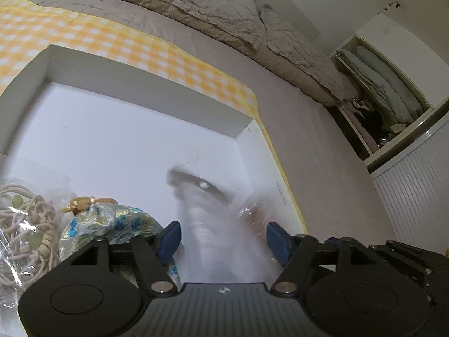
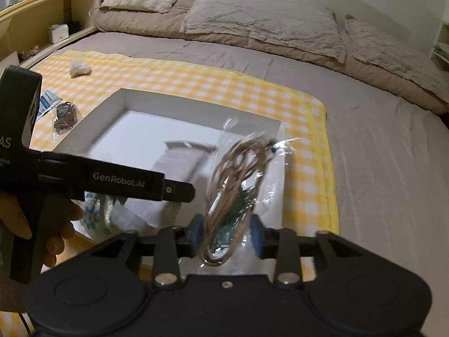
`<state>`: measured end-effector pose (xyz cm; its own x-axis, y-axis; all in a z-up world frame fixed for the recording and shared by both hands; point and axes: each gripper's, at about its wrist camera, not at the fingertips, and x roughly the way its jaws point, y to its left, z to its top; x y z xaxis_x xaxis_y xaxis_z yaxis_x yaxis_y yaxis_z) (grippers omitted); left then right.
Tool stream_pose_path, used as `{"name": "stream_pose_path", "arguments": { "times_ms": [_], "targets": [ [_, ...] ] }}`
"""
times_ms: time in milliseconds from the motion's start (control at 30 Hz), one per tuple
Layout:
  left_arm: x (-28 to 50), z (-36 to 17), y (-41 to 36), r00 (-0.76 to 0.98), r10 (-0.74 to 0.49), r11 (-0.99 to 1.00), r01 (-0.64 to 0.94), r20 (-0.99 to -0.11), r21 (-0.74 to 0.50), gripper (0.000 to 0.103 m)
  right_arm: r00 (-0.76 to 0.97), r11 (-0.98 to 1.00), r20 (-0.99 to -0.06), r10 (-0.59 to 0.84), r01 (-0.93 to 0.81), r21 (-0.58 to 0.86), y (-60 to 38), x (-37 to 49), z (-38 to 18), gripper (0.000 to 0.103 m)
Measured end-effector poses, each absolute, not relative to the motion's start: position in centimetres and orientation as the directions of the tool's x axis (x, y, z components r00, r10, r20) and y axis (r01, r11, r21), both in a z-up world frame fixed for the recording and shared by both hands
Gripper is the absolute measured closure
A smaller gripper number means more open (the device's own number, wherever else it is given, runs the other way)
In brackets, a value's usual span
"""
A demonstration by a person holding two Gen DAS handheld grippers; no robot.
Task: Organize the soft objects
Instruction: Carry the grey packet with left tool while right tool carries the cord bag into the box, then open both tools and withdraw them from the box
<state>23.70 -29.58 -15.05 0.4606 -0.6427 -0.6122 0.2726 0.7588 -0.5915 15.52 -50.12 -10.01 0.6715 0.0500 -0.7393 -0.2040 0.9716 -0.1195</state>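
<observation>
Nearest, the right hand-held gripper (image 2: 227, 237) pinched a clear bag of brown cords (image 2: 241, 174) above the white box (image 1: 140, 84), which held a brocade pouch (image 1: 112, 221), a bagged beige cord (image 1: 25, 224) and a blurred grey item (image 1: 196, 196) between the spread left hand-held gripper (image 1: 223, 238).

— Where am I working?
— In a home bedroom: a wide bed with a grey-brown sheet (image 2: 364, 146), rumpled beige pillows (image 2: 263, 25), my yellow-and-white checked cloth (image 2: 196, 81), a wooden headboard shelf (image 2: 56, 8), an open closet of folded bedding (image 1: 384, 84).
</observation>
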Motion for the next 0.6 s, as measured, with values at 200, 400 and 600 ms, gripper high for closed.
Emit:
{"name": "stream_pose_path", "arguments": {
  "times_ms": [200,400,600],
  "targets": [
    [23.3,-14.8,-30.0,0.444,-0.638,0.766,0.287,-0.629,-0.574,0.028,0.657,0.982,-0.753,0.022,-0.156,-0.108,-51.0,15.1,-9.8,0.055],
    [22.8,-14.2,-30.0,0.433,-0.630,0.775,0.303,-0.645,-0.554,0.025,0.652,0.990,-0.758,0.013,-0.114,-0.081,-52.0,14.5,-9.6,0.060],
    [22.1,-12.7,-29.7,0.446,-0.612,0.791,0.341,-0.654,-0.508,0.016,0.651,0.993,-0.759,0.020,-0.103,-0.062,-52.3,14.1,-9.0,0.060]
  ]
}}
